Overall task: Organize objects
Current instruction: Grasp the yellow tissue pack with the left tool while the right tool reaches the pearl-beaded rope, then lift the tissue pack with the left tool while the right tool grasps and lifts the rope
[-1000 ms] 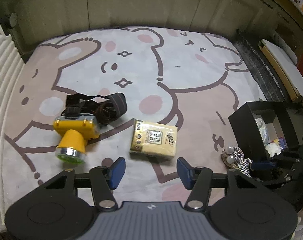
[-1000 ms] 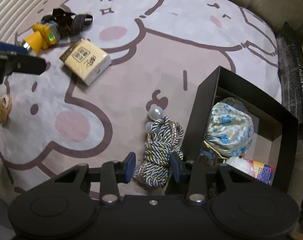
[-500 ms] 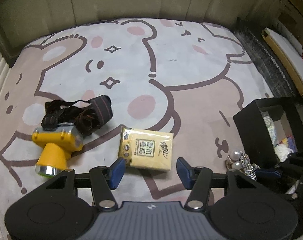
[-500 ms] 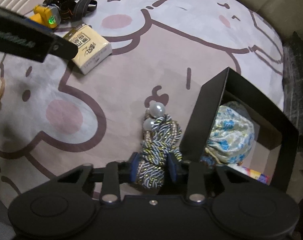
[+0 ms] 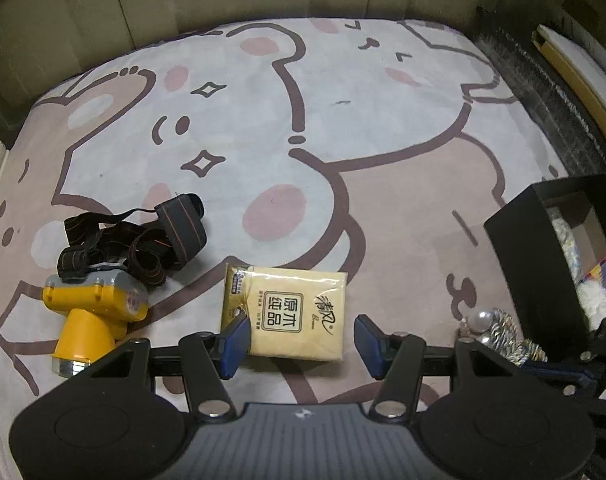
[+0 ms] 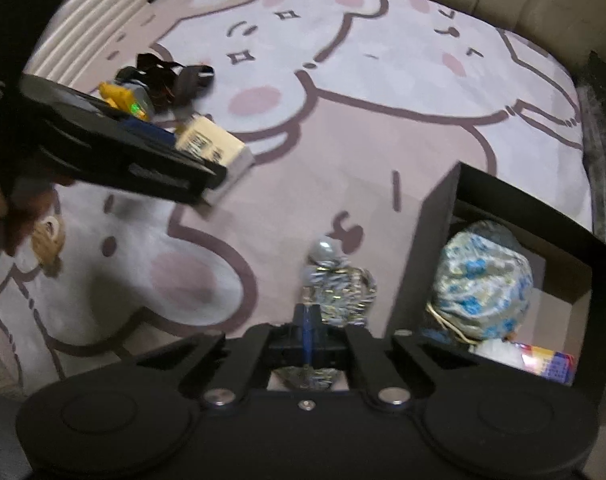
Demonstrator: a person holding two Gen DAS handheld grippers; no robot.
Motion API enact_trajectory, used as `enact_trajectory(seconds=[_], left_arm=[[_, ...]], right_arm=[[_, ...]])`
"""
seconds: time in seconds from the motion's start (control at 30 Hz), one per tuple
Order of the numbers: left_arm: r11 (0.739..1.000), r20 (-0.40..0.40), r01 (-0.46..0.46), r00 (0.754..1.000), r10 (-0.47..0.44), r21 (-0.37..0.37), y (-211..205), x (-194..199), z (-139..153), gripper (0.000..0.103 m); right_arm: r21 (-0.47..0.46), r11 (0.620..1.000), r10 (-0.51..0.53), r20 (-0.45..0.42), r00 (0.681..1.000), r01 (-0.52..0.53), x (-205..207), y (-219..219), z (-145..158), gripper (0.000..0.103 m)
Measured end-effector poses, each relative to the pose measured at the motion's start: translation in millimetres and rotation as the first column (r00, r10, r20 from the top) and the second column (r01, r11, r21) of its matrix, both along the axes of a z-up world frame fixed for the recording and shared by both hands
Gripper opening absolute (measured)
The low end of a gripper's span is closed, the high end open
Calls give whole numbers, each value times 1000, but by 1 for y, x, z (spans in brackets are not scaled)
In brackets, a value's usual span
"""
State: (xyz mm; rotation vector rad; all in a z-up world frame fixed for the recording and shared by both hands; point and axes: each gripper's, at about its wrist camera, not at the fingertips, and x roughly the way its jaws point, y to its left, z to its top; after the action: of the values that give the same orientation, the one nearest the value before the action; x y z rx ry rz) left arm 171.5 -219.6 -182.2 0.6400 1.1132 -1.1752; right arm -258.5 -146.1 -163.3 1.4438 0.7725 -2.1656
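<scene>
A yellow tissue pack (image 5: 289, 312) lies on the cartoon rug; my left gripper (image 5: 301, 340) is open with its blue pads on either side of the pack's near end. A yellow headlamp (image 5: 93, 308) with black straps lies to its left. My right gripper (image 6: 309, 330) is shut on a blue-and-gold braided cord with pearls (image 6: 337, 292), which sits beside a black box (image 6: 435, 256). The cord (image 5: 499, 334) and box (image 5: 519, 256) also show at the right of the left wrist view. The left gripper (image 6: 123, 152) and tissue pack (image 6: 213, 148) show in the right wrist view.
The box holds a blue floral pouch (image 6: 481, 280), white stuff and a colourful packet (image 6: 551, 364). A small bear figure (image 6: 47, 240) lies on the rug at left. A ribbed white edge (image 6: 83, 24) borders the rug at left; dark mats (image 5: 543, 92) lie at right.
My left gripper has moved in over the tissue pack, which now sits between its pads. My right gripper has closed on the braided cord.
</scene>
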Motion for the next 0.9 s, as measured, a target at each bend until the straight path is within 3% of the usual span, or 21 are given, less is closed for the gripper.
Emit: enact_trajectory(seconds=[0.17,0.23,0.33,0.53,0.6,0.83,0.9], left_arm=[[1000,28,1,1000,-2,8,-1,2,-3,62],[1000,52,5,999,-5,11,-2,1,-5,71],[1000,86,13,996,-15,27,-5,0,-9,80],[999,19,-25,1000,24,39,-6,8,-15,80],[998,2,-32,999,32,49,-6,10,-18,74],[998,-5,2,1000,-2,66,-5,10,-19,74],[997,-4,26,1000,-26,68,-2,9,-18,74]], right_arm=[[-12,1000,-15,4,1000,15,1,1,2,5],[-24,999,-37,-6,999,37,0,5,5,25],[-1,998,-64,-22,998,64,-2,9,3,33],[44,996,-83,2,997,83,-7,11,-12,46],[65,994,-86,-9,996,86,-8,10,-17,47],[199,980,18,-53,998,-7,-3,-5,-35,43],[198,980,24,-54,998,-12,-3,-6,-33,40]])
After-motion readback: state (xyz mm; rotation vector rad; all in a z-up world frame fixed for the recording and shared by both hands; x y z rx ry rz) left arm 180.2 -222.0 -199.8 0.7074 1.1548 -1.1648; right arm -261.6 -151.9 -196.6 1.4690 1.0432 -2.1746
